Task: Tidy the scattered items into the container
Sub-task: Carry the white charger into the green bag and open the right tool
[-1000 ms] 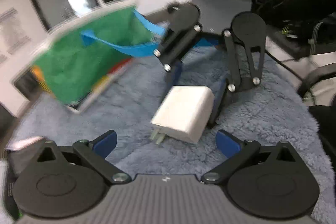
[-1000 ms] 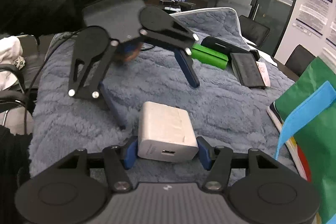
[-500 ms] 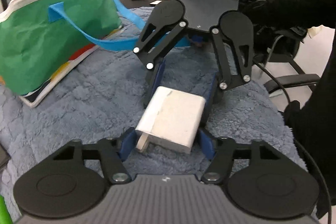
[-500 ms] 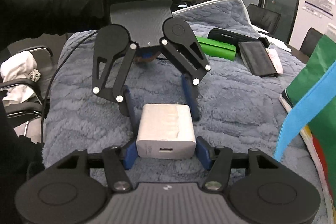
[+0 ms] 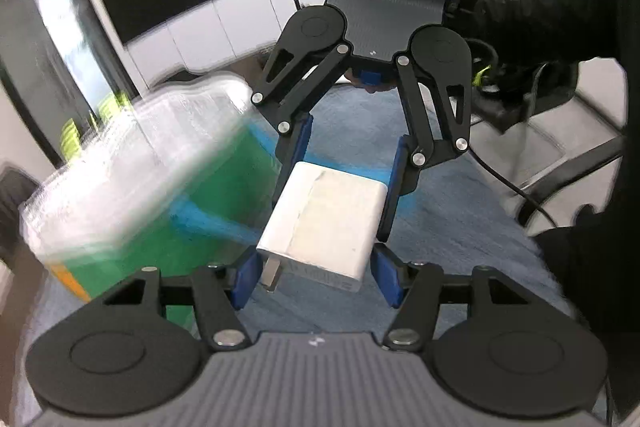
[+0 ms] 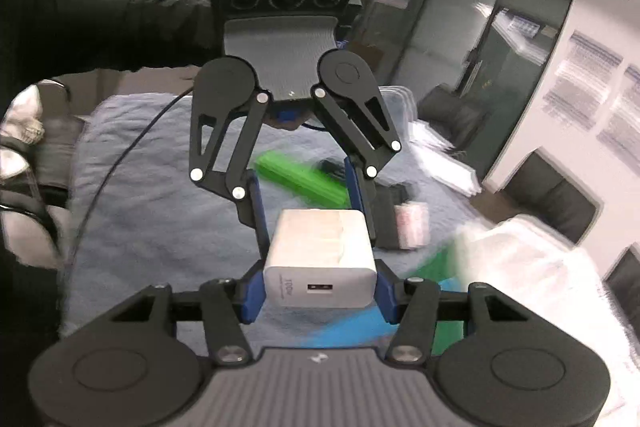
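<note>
Now white charger (image 5: 326, 217) sits clamped between both grippers' fingers (image 5: 247, 277).

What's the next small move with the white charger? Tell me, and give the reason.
Probably carry the white charger sideways over the green bag before releasing. Both the left gripper and right gripper have it between their closing fingers, lifted clear of the blue blanket, with the bag beside it.

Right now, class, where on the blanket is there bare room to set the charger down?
Bare blanket lies between the green box and the black cable. Crowded: black case and pink pack behind the charger; green bag alongside.
</note>
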Demonstrator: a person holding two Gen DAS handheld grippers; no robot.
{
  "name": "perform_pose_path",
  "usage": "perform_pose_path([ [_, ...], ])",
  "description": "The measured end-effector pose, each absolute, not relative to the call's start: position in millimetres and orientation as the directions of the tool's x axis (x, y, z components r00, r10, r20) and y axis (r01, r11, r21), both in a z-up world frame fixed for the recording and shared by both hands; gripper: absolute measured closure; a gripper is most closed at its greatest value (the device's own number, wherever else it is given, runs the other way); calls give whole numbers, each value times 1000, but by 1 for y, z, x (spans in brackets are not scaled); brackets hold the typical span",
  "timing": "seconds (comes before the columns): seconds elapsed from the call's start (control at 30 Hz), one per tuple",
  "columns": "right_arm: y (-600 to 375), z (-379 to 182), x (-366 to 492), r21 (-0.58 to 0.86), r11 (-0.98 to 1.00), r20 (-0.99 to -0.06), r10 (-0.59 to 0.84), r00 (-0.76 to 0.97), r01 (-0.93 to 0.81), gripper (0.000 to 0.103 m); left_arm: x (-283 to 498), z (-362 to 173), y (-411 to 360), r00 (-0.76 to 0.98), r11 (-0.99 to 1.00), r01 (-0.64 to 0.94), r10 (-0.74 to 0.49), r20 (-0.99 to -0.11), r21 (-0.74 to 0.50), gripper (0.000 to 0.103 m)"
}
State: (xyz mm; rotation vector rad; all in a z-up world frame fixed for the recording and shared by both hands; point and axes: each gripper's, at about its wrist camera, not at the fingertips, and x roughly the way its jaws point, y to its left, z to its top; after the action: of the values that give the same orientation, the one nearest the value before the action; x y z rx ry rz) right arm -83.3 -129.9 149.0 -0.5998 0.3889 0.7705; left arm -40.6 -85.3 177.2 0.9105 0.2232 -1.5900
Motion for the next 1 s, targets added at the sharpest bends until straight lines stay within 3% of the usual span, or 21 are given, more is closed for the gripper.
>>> perform_pose_path([
  [0.13,-175,193,-46,-379,642,-515,452,728,-666,49,-9,218,-143,122,-278,835,-749,-652,476,42],
  [0.27,-221,199,5,-299,744,-563,368,740,-597,51,36,221,-206,150,-224,862,-744,-651,454,45],
  [0.33,-243,184,29,-216,789,-601,356,715,-575,60,55,208,-229,167,-196,879,-728,-665,435,45],
  [0.4,-256,162,51,-172,825,-682,295,669,-539,44,71,193,-245,168,-170,904,-702,-692,392,34],
  [0.43,-259,150,60,-190,840,-730,226,645,-508,30,75,185,-252,191,-154,904,-687,-701,398,29],
  [0.47,-262,137,67,-215,854,-766,154,624,-474,27,76,178,-255,219,-142,898,-676,-704,415,23],
  [0.67,-271,113,73,-127,854,-849,169,501,-505,23,80,160,-259,206,-197,895,-611,-764,399,16],
  [0.9,-268,120,66,-172,867,-843,116,525,-468,23,73,167,-249,213,-188,894,-618,-757,406,16],
  [1.0,-262,135,58,-210,869,-820,93,565,-448,14,64,175,-245,229,-175,888,-634,-739,425,6],
])
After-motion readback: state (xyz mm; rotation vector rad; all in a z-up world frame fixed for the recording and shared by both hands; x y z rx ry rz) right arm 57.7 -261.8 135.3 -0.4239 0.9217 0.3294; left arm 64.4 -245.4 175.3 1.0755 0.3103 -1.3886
